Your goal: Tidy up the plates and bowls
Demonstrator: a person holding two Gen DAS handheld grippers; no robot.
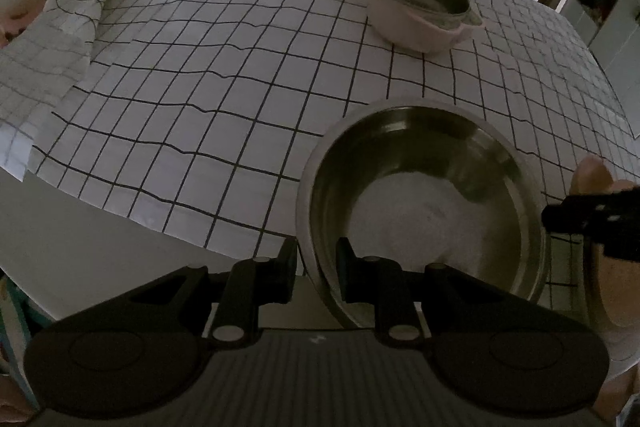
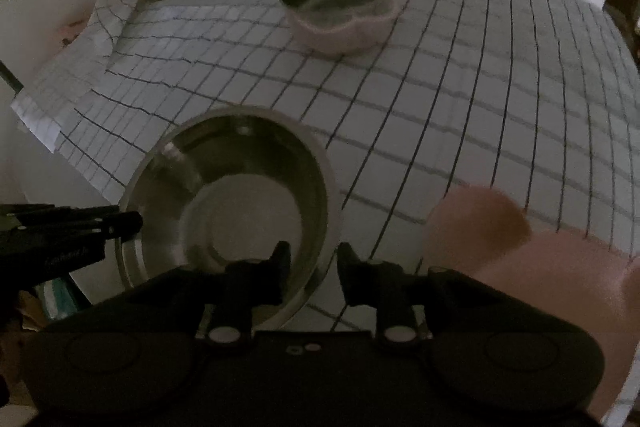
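The steel bowl (image 1: 424,211) sits at the near edge of the bench (image 1: 224,75), well short of the pink bowl (image 1: 416,11). The left tool (image 1: 318,263) pinches its rim; the right tool (image 2: 310,267) straddles the opposite rim, jaws slack. It looks light, rigid and slippery, so I would grip the rim.

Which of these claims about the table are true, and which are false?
1. The steel bowl is empty. True.
2. The tablecloth is plain red. False: it is white with a dark grid.
3. The pink bowl sits farther back on the cloth than the steel bowl. True.
4. The steel bowl is upside down. False: its opening faces up.
5. The left claw has one finger inside the steel bowl's rim and one outside. True.
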